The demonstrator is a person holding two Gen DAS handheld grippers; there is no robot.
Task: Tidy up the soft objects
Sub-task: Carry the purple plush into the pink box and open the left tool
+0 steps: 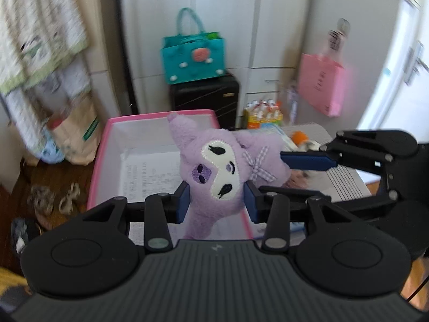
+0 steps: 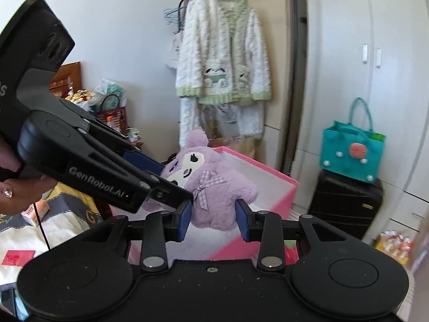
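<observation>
Held in the air above the pink box [image 1: 99, 161], purple plush toy [image 1: 214, 166], pinched by left gripper [image 1: 217, 201] and right gripper [image 2: 213, 218] at two sides, probably to keep the floppy body level before lowering inside.

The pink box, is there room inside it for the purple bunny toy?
Yes. The pink box looks open, with bare white floor between its pink walls, apart from a printed paper lying flat. The purple plush, held by both grippers, hangs over it. Right of the box is crowded: papers, an orange thing and a pack of small bottles.
</observation>
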